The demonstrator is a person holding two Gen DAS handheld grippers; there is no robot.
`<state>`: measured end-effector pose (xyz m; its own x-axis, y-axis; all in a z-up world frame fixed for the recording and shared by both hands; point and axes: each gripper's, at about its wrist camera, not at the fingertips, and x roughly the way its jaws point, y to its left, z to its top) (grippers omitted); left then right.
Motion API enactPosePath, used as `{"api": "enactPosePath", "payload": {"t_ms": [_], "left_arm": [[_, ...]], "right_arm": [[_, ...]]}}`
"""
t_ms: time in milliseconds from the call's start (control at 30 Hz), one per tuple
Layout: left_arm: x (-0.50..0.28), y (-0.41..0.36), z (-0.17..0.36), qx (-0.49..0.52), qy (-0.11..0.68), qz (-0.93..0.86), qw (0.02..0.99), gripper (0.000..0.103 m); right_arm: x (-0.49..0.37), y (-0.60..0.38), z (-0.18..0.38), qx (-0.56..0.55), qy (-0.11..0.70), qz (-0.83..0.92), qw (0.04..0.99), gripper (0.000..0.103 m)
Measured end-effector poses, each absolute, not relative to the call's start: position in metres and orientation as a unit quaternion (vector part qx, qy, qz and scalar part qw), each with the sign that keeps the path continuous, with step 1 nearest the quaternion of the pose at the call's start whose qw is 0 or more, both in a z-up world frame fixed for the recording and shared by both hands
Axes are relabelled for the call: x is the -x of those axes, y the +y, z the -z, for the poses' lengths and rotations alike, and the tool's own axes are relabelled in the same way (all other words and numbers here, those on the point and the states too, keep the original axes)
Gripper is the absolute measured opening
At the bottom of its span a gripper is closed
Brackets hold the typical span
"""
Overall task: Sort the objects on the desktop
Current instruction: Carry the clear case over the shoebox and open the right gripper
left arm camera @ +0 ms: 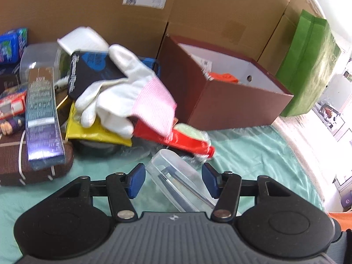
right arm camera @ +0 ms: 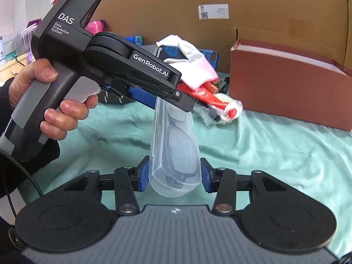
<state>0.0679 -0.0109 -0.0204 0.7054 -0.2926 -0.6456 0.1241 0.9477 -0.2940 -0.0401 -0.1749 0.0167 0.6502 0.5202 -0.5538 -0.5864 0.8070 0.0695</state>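
Observation:
A clear plastic case (right arm camera: 176,151) with something dark and meshed inside hangs above the teal cloth (right arm camera: 275,154). My right gripper (right arm camera: 174,175) is shut on its lower end, both blue pads pressed to its sides. My left gripper (right arm camera: 176,101), held by a person's hand (right arm camera: 57,112), reaches over the case's upper end. In the left wrist view the clear plastic case (left arm camera: 178,171) lies slanted between the left gripper's (left arm camera: 173,179) blue pads (left arm camera: 137,180). They stand close beside it with a thin gap, so this gripper is open.
A pile lies to the left: a white glove with a pink cuff (left arm camera: 123,88), a red tube (left arm camera: 187,140), a yellow pack (left arm camera: 96,129), a long blue box (left arm camera: 41,118) and a brown case (left arm camera: 33,169). A brown open box (left arm camera: 231,105) holds something orange (left arm camera: 224,77). Cardboard boxes (left arm camera: 88,6) and a green bag (left arm camera: 308,66) stand behind.

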Motion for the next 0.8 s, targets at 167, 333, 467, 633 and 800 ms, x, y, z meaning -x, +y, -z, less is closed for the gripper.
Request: {"api": "enactPosePath", "payload": {"t_ms": [167, 333, 467, 633, 800], "left_arm": [[-0.072, -0.021, -0.010, 0.108, 0.336, 0.130, 0.927, 0.059], [-0.081, -0.037, -0.045, 0.095, 0.294, 0.149, 0.939, 0.059], [-0.099, -0.055, -0.069, 0.089, 0.272, 0.162, 0.944, 0.059], [-0.135, -0.076, -0.086, 0.097, 0.265, 0.177, 0.943, 0.059], [-0.180, -0.095, -0.086, 0.110, 0.283, 0.189, 0.934, 0.059]], "right_arm": [[0.037, -0.187, -0.037, 0.058, 0.251, -0.298, 0.919, 0.045], [0.030, -0.204, -0.065, 0.062, 0.210, -0.284, 0.934, 0.045], [0.018, -0.218, -0.083, 0.068, 0.179, -0.266, 0.945, 0.045], [-0.008, -0.236, -0.101, 0.071, 0.158, -0.242, 0.955, 0.045], [-0.041, -0.254, -0.112, 0.067, 0.162, -0.221, 0.959, 0.045]]}}
